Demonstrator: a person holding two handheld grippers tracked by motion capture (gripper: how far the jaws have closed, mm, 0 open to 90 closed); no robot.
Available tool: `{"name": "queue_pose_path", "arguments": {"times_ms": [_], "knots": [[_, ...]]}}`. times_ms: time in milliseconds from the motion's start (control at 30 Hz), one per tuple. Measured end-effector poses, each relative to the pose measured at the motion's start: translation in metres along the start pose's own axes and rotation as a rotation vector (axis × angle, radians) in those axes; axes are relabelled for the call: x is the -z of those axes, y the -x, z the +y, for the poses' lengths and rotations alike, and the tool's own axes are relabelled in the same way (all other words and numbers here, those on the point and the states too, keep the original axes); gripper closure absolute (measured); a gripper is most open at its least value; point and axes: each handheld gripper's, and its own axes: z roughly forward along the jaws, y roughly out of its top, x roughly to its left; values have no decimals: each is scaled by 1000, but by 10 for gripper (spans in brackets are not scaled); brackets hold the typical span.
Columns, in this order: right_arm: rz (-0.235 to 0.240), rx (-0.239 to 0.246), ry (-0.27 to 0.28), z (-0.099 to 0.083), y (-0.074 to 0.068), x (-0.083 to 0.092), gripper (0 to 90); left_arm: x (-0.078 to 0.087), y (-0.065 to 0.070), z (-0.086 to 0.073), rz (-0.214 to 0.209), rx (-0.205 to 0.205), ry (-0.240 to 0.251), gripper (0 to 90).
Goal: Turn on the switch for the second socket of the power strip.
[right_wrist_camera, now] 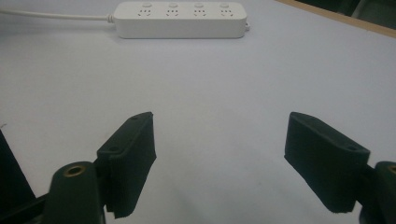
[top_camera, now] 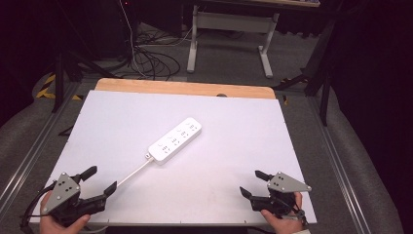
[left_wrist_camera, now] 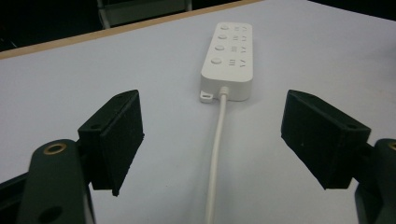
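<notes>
A white power strip [top_camera: 175, 140] with several sockets lies slantwise in the middle of the white table. Its white cord [top_camera: 131, 173] runs toward the near left. My left gripper [top_camera: 100, 179] rests at the near left corner, open, and the cord [left_wrist_camera: 217, 154] passes on the table between its wide-apart jaws, untouched. The strip [left_wrist_camera: 229, 60] lies straight ahead of it. My right gripper [top_camera: 253, 184] sits at the near right edge, also open with nothing between its jaws. In the right gripper view the strip [right_wrist_camera: 181, 19] lies crosswise farther off.
The white table top [top_camera: 234, 122] has a wooden strip [top_camera: 185, 88] along its far edge. Beyond it stand a desk frame [top_camera: 229, 39] and loose cables [top_camera: 146, 58] on the floor. Metal rails [top_camera: 336, 156] run along both sides.
</notes>
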Motion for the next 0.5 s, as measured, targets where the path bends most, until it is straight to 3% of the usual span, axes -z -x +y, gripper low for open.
{"name": "queue_pose_path", "arguments": {"times_ms": [500], "knots": [[7, 7, -2, 0, -1, -1, 252, 1, 0, 3, 24, -4, -8, 212]]}}
